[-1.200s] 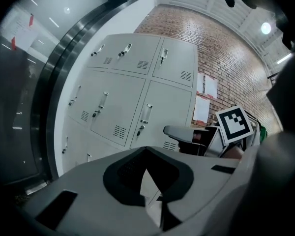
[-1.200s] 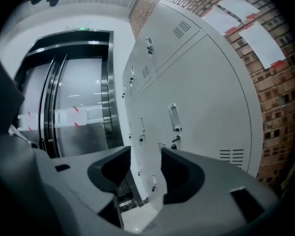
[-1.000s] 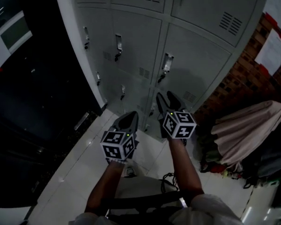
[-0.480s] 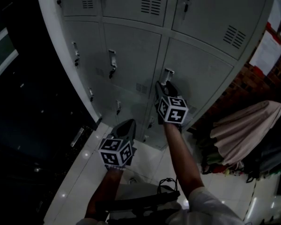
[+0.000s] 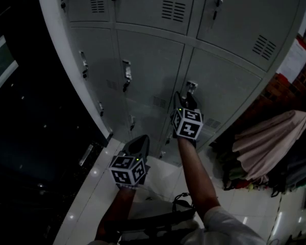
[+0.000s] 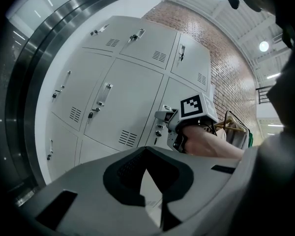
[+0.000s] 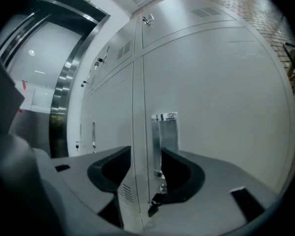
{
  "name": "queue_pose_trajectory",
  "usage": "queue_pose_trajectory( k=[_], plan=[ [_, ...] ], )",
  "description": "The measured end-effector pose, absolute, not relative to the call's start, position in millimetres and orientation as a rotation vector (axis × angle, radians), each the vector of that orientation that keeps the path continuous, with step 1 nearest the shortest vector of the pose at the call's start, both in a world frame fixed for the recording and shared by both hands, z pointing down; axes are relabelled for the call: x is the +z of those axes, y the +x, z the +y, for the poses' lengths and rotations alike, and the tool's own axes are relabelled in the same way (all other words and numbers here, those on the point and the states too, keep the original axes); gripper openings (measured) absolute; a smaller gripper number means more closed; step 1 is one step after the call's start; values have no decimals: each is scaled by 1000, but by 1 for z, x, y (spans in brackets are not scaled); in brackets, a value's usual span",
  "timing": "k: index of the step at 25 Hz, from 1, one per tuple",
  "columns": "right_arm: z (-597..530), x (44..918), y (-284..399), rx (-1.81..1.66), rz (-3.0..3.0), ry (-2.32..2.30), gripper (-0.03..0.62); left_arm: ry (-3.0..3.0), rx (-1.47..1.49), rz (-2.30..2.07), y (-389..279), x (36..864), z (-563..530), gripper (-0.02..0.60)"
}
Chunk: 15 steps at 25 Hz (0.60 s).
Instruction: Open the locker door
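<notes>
**Reader:** Grey steel, row on row. Which one is the task's?

**Desk:** The locker door [image 5: 229, 80] at middle right, shut, with its metal handle [image 7: 164, 132] at the door's left edge. The right gripper [image 7: 145, 163] is held up at that handle, jaws apart, the plate just ahead of them, apparently lined up to clasp it. The left gripper [image 6: 147, 154] hangs low with tips together on nothing, likely kept clear.

**Reader:** What has changed?

**Desk:** A second ago both hung low, side by side; the right has since risen to the handle, the left hardly moved
</notes>
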State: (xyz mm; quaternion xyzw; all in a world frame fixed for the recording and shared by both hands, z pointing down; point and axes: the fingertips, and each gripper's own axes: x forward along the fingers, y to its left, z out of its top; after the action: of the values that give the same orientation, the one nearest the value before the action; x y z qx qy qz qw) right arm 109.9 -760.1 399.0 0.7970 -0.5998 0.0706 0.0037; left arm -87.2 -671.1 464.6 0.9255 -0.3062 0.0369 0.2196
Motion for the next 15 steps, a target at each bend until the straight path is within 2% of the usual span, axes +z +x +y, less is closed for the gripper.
queue_pose_trajectory(
  k=[11,15],
  plan=[
    [-769,401,109,241,-1864,2479,229,2532,90,-854,-108,471,-680,-2],
    [-754,399,94,208,-1873,2465,199,2528,87,-850,-111,472,-680,-2]
  ],
)
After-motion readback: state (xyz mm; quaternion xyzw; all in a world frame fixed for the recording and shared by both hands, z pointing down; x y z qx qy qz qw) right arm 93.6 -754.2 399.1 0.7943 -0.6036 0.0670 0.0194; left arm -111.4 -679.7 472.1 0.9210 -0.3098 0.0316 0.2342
